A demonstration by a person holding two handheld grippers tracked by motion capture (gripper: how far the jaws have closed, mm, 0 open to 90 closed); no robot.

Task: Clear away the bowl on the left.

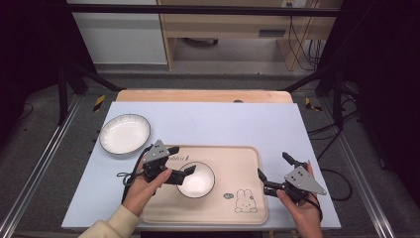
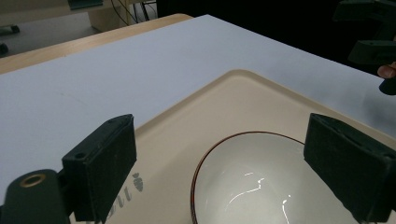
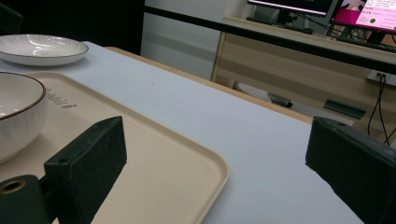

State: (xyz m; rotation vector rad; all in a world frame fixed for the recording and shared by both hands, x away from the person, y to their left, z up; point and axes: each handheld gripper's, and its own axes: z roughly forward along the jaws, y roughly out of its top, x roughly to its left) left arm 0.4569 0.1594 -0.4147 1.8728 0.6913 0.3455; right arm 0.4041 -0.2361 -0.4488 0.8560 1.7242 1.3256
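Observation:
A white bowl (image 1: 196, 180) with a dark rim stands on a beige tray (image 1: 237, 158) that bears a rabbit drawing. My left gripper (image 1: 181, 159) is open at the bowl's left side. In the left gripper view the bowl (image 2: 261, 191) lies low between the spread jaws of the left gripper (image 2: 222, 126), untouched. My right gripper (image 1: 275, 166) is open at the tray's right edge, holding nothing. In the right gripper view, the right gripper (image 3: 219, 128) straddles the tray's corner (image 3: 210, 172), with the bowl (image 3: 18, 112) far to the left.
A white plate (image 1: 125, 134) sits on the pale blue mat (image 1: 223, 124) at the left, off the tray; it also appears as the plate (image 3: 42, 46) far off. The right gripper (image 2: 373, 37) shows across the tray. A wooden table edge (image 1: 203, 95) lies beyond.

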